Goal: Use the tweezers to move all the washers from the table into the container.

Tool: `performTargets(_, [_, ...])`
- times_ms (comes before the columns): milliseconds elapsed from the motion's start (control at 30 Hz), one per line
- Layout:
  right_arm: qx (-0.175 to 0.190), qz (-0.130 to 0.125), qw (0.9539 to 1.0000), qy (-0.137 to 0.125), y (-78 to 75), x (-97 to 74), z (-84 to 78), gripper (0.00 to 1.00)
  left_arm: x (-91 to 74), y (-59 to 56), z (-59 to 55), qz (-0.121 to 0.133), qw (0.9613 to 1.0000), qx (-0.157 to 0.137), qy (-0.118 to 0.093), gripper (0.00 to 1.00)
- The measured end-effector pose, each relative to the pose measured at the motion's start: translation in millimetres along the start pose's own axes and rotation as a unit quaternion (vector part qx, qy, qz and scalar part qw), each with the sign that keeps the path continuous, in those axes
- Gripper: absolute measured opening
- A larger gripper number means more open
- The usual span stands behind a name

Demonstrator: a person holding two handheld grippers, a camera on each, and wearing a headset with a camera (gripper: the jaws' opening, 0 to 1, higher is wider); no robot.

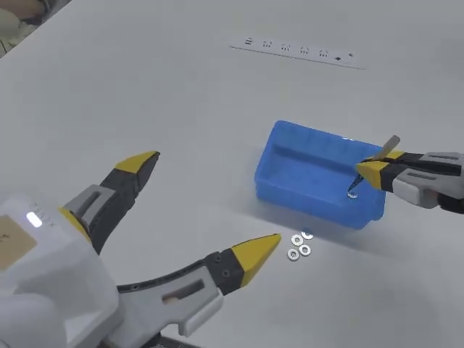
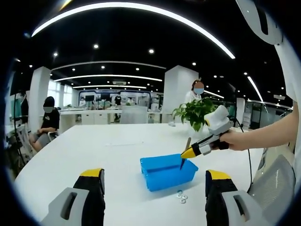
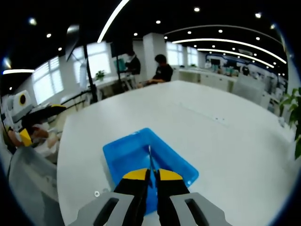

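The right gripper (image 1: 373, 170) had its fingers clamped on the tweezers (image 3: 150, 160), whose tips hung just ahead of and below them over the container (image 1: 312, 206), seemingly to release one of the washers (image 1: 299, 245) inside. A glint at the tips was too small to identify. The left gripper (image 1: 197, 206) idled with fingers wide apart, a few washers lying on the table (image 1: 145, 87) just beyond its right finger.

Blue container (image 1: 312, 199) upright, open-top; tweezers (image 1: 389, 145) tips down inside it; 3 washers (image 1: 299, 246) on table (image 1: 181, 109), just beside near wall.
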State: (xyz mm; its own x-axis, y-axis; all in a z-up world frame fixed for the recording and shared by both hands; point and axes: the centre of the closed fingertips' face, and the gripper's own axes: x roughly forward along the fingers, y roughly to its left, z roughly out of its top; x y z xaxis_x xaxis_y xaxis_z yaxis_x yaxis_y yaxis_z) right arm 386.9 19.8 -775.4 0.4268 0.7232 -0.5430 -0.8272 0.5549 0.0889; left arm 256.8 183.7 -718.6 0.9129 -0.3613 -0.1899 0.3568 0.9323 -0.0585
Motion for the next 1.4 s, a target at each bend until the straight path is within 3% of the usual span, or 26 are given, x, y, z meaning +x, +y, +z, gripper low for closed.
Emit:
performTargets(200, [0.002, 0.004, 0.9993, -0.038, 13.9, -20.1, 21.9, 0.03, 0.4, -2.6, -1.4, -0.004, 1.0, -0.002, 0.004, 0.88])
performTargets(333, [0.008, 0.026, 0.9976, -0.063, 35.1, -31.5, 35.7, 0.03, 1.2, -4.0, -0.1, -0.002, 1.0, -0.001, 0.003, 0.88])
performTargets(467, [0.014, 0.051, 0.996, -0.073, 59.4, -35.3, 39.4, 0.03, 1.3, -3.7, -1.1, -0.003, 1.0, -0.002, 0.005, 0.87])
performTargets(600, [-0.005, 0.085, 0.9953, -0.046, 87.0, -28.7, 24.7, 0.02, 1.1, -3.7, -1.8, -0.001, 1.0, 0.0, 0.006, 0.86])
performTargets(767, [0.003, 0.111, 0.9936, -0.021, 102.7, -14.0, 5.6, 0.03, 0.7, -3.4, -2.0, -0.002, 1.0, 0.0, 0.007, 0.85])
performTargets(867, [0.011, 0.129, 0.9916, -0.004, 112.7, -5.1, -6.4, 0.03, 3.7, -11.4, 3.1, 0.001, 0.9999, 0.002, 0.01, 0.84])
performTargets(1000, [0.035, 0.138, 0.9897, 0.013, 118.8, 2.4, -19.1, 0.03, 1.9, -6.9, 2.9, 0.005, 1.0, -0.001, 0.007, 0.84])
performTargets(1067, [0.034, 0.136, 0.9899, 0.022, 119.3, 5.9, -25.5, 0.03, 4.5, -14.0, 7.8, 0.006, 0.9999, -0.002, 0.008, 0.84])
performTargets(1100, [0.033, 0.136, 0.9898, 0.026, 119.8, 6.9, -28.6, 0.03, 3.2, -10.3, 5.7, 0.006, 0.9999, -0.003, 0.009, 0.84])
performTargets(1233, [0.028, 0.131, 0.9904, 0.032, 118.6, 7.7, -33.3, 0.03, 0.9, -4.2, 2.0, 0.007, 0.9999, -0.002, 0.009, 0.83])
performTargets(1400, [0.034, 0.125, 0.991, 0.034, 115.0, 9.4, -35.3, 0.03, 2.5, -8.0, 2.3, 0.007, 0.9998, -0.001, 0.016, 0.81])
